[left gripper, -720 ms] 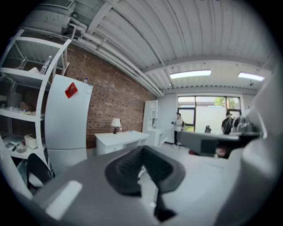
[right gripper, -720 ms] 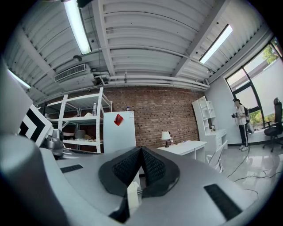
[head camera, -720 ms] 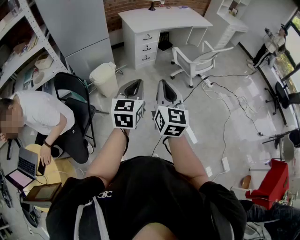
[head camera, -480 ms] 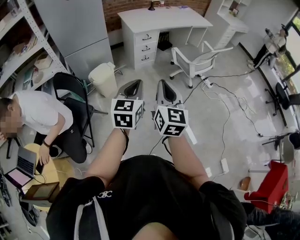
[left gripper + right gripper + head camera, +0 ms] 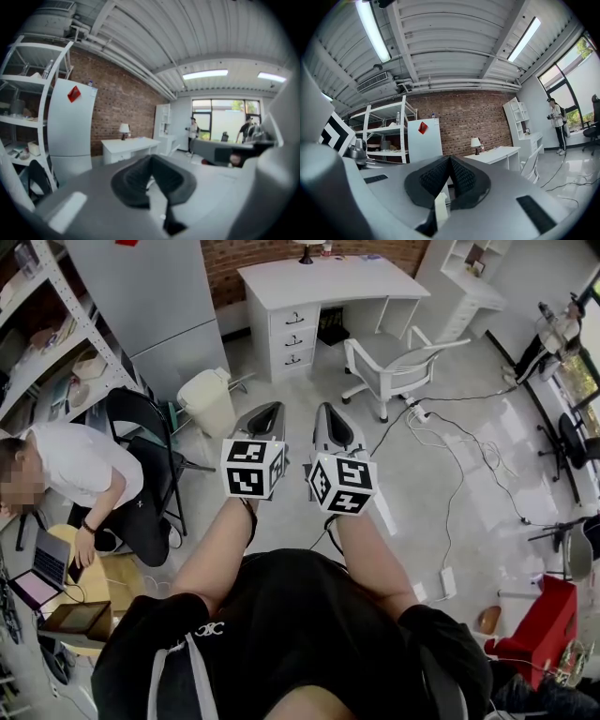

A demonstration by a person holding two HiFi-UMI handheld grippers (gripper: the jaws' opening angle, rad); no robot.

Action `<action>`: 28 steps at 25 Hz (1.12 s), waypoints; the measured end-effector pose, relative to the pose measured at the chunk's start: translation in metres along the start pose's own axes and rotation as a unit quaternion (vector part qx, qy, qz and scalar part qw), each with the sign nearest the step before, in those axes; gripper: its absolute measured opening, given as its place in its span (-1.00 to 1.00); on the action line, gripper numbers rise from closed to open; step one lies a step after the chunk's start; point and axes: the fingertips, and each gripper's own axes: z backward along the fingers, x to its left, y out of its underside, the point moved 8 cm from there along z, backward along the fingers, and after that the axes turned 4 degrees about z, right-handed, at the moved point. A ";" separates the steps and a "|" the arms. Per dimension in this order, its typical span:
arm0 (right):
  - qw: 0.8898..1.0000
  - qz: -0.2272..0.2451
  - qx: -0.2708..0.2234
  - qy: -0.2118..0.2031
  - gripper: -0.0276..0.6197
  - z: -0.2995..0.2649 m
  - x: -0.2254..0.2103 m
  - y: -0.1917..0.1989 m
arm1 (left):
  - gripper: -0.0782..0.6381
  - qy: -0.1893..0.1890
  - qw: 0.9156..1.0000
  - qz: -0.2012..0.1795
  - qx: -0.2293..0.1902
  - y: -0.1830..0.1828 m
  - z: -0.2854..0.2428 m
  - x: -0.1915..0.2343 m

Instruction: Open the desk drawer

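Observation:
The white desk (image 5: 328, 282) stands far ahead against the brick wall. Its stack of three drawers (image 5: 293, 336) with black handles is all closed. My left gripper (image 5: 269, 410) and right gripper (image 5: 328, 410) are held side by side at chest height, pointing toward the desk and well short of it. Both are shut with nothing between the pads. In the left gripper view the desk (image 5: 129, 145) sits beyond the closed pads (image 5: 140, 176). In the right gripper view the desk (image 5: 494, 153) shows right of the closed pads (image 5: 461, 177).
A white swivel chair (image 5: 398, 362) stands in front of the desk's right half. A white bin (image 5: 208, 397) and a black chair (image 5: 141, 413) lie on the left, beside a seated person (image 5: 80, 474) with a laptop. Cables (image 5: 459, 442) trail across the floor on the right.
The desk and floor have slid slightly down and right in the head view. Both grippers keep the same pose, side by side and shut.

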 end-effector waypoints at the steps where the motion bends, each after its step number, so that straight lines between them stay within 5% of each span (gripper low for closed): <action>1: 1.000 -0.002 0.000 -0.001 -0.92 0.000 -0.006 0.001 | -0.79 -0.001 1.000 0.000 0.000 0.001 -0.004 -0.004; 16: 1.000 -0.016 0.021 0.008 -0.92 -0.039 -0.061 0.016 | -0.78 -0.001 1.000 0.008 0.012 0.004 -0.070 -0.012; 28: 0.999 0.024 0.029 0.030 -0.92 -0.180 -0.098 0.021 | -0.78 0.027 0.999 0.021 0.006 -0.024 -0.207 0.060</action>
